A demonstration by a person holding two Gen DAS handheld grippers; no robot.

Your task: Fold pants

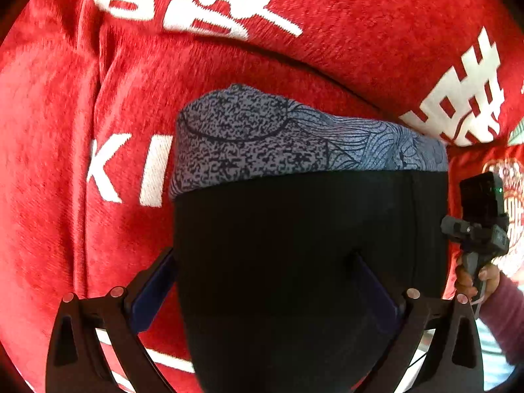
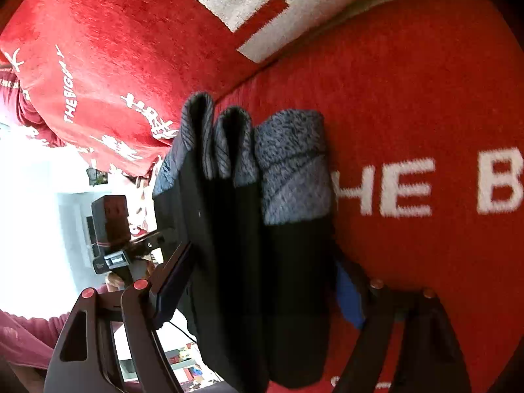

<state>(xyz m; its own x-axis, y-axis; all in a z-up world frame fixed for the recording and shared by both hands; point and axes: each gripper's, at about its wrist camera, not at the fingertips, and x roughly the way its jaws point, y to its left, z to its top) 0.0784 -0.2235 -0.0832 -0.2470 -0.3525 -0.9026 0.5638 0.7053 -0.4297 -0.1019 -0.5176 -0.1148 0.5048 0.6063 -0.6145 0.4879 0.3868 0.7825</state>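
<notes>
The pants (image 1: 308, 229) are black with a grey-blue patterned band (image 1: 294, 137) at the far end. They lie folded in a thick stack on the red cover. My left gripper (image 1: 262, 262) straddles the stack, its blue-padded fingers (image 1: 157, 281) wide apart on either side. In the right wrist view the same pants (image 2: 249, 262) show as several stacked layers with the patterned band (image 2: 291, 167). My right gripper (image 2: 262, 281) is turned on its side and spans the whole stack, blue pads (image 2: 348, 298) pressing both faces.
A red plush cover (image 1: 98, 98) with white lettering spreads all around (image 2: 425, 98). The other gripper and the hand holding it show at the right edge (image 1: 481, 226) and at the left (image 2: 114, 229). A bright room lies beyond the cover's left edge.
</notes>
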